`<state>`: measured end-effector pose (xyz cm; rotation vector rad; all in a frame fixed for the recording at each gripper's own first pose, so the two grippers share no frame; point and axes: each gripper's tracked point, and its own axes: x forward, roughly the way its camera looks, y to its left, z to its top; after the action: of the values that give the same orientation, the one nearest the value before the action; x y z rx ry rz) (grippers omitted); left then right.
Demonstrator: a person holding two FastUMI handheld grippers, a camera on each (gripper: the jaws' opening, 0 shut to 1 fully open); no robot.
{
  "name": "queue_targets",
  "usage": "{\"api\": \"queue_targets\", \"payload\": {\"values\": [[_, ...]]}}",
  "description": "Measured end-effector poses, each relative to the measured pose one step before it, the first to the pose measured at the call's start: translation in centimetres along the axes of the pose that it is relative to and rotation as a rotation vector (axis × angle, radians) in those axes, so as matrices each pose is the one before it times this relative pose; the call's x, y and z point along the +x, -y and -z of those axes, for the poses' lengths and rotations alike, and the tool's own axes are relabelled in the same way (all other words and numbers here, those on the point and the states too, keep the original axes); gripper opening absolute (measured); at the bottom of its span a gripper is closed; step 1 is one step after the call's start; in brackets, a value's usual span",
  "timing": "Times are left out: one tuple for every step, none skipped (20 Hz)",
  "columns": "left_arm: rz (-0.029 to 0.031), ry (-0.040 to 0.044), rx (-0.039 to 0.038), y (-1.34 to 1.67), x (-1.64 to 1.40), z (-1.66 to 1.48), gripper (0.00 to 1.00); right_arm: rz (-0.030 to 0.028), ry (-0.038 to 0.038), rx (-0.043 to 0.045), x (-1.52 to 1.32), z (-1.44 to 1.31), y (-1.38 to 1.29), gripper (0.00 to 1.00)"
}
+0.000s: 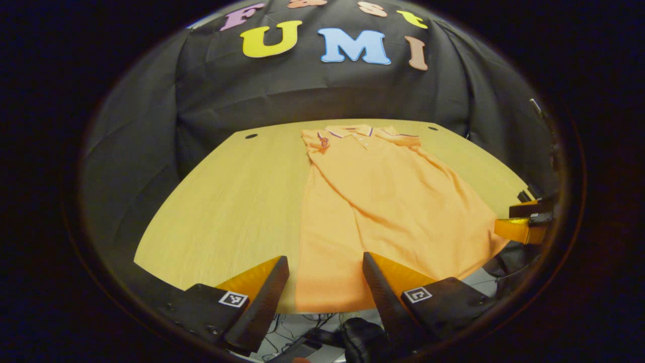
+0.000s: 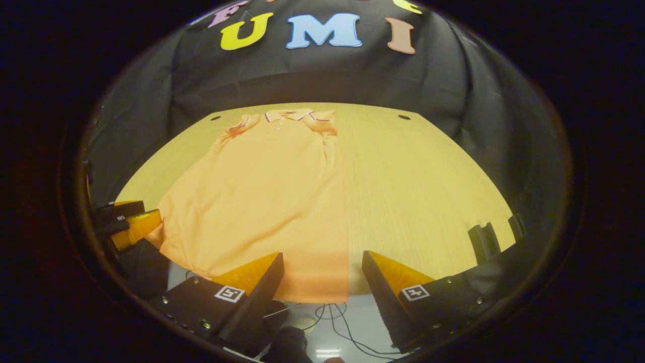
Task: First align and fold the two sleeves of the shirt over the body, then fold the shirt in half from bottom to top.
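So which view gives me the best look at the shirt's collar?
Left gripper view: the collar lies flat, its dark trim and button placket readable. In the right gripper view the collar is smaller and more bunched, trim barely separable.

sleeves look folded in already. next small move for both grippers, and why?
Probably lower both onto the hem and pinch it. The shirt lies flat on the table, sleeves tucked over the body; left gripper and right gripper hover open near that edge.

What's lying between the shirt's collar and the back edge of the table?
Nothing: in the left gripper view, bare wooden table runs from the orange polo shirt collar to the back edge.
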<state>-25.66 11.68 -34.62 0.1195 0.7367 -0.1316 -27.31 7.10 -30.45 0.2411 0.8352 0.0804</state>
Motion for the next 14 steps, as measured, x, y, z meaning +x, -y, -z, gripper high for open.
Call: {"api": "queue_targets", "payload": {"values": [[-0.00187,-0.00725,0.00074,-0.439,-0.205,0.549,0.96,0.00366,-0.00827,0.00015,0.279,0.235,0.034,0.97],[0.00196,-0.00715,0.00151,-0.273,-0.192,0.418,0.96,0.00242,-0.00909,0.00133,0.127,0.43,-0.089,0.97],[0.00351,-0.00125,0.00036,-0.067,-0.116,0.295,0.96,0.00128,-0.00639,0.00254,0.113,0.225,-0.053,0.97],[0.00236,-0.00335,0.00103,-0.026,0.006,0.197,1.0,0.0012,-0.00523,0.00502,0.323,0.235,-0.166,0.97],[0.00134,-0.00151,0.00146,0.064,0.08,0.175,1.0,0.00158,-0.0055,0.00463,0.228,0.145,-0.081,0.97],[0.00276,-0.00126,-0.00085,0.2,0.201,0.096,1.0,-0.00274,0.00058,0.00666,0.096,0.089,-0.242,0.97],[0.00024,-0.00359,-0.00443,0.02,0.284,0.285,0.96,0.00081,0.00162,0.00483,0.059,-0.154,-0.087,0.97],[0.00172,0.00457,-0.00989,0.1,0.154,0.025,0.96,-0.0026,-0.00032,0.00323,0.2,0.03,-0.168,0.97],[0.00526,0.00528,-0.01191,0.067,0.052,-0.104,0.99,-0.00146,-0.0008,0.00444,0.183,-0.107,-0.062,0.97],[-0.00468,0.00475,-0.00602,0.027,0.086,-0.069,0.95,0.00029,0.0017,0.0057,0.119,-0.044,-0.12,0.97],[-0.00003,0.00206,0.00011,0.178,0.078,0.07,0.95,0.00244,0.00022,0.00292,0.028,-0.026,-0.075,0.97],[0.00062,0.00548,0.0046,0.187,0.047,-0.052,0.95,-0.00001,0.00296,-0.00366,0.16,-0.008,-0.14,0.98],[0.0004,0.00137,-0.00011,0.063,0.1,0.056,0.95,-0.00521,0.00094,-0.00154,0.048,-0.015,-0.227,0.99],[0.0047,0.00268,-0.00027,0.349,-0.06,-0.098,0.95,-0.00937,0.00424,0.0,0.012,-0.016,-0.25,0.98]]}}
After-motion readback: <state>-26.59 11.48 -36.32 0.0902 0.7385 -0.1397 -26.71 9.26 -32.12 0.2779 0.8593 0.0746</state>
